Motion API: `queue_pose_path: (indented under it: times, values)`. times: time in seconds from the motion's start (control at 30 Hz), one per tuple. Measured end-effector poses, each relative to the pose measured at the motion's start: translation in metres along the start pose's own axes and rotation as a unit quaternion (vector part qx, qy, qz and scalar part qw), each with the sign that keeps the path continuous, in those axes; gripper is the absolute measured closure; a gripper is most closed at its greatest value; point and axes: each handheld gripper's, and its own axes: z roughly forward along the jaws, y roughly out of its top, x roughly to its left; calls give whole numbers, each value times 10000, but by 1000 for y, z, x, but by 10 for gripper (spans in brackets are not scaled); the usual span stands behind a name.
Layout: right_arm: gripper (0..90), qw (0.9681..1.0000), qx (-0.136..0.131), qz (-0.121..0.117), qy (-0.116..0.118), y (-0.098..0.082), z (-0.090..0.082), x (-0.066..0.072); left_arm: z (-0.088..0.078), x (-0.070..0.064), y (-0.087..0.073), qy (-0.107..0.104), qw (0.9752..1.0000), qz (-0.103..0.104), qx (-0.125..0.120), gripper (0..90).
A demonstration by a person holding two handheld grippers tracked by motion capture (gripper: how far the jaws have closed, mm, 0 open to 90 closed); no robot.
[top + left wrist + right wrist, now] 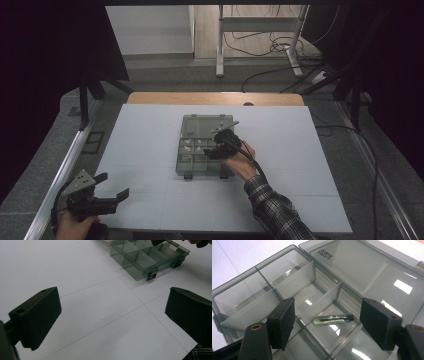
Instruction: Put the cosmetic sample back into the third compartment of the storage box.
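We see one small glass vial [333, 319] with a dark cap, lying on its side on the floor of a compartment in the transparent grey organizer box [247, 285]. It lies between the two jaws of our right gripper [327, 322], but the pads do not touch it; the jaws stand apart with free space on both sides of the vial. So we judge that the placing of this vial is done, and the gripper has let it go. What is left seems to be drawing the right gripper away from the box, and perhaps closing the lid [372, 272], which lies open and flat behind the compartments.

In the high view the box [192, 125] sits near the middle of the white table [145, 150], with our right gripper [220, 145] over it. Our left gripper [112, 196] rests well apart, near the front left edge, its jaws wide open and holding nothing.

Counted: one vial, one box, two grippers. In the high view some compartments show small pale items, too small to tell.
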Motion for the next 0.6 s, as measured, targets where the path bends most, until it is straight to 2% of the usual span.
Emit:
queue_pose_path:
  times: [0.27,0.37,0.6]
  values:
    - [230,9997,23,159,181,0,-6,-1,0,0,0,1,10000,9,5,7]
    - [182,9993,-9,259,256,-1,-8,-2,0,0,0,-1,10000,7,3,8]
    - [127,9992,20,245,327,-2,-12,-3,0,0,0,-2,10000,14,1,8]
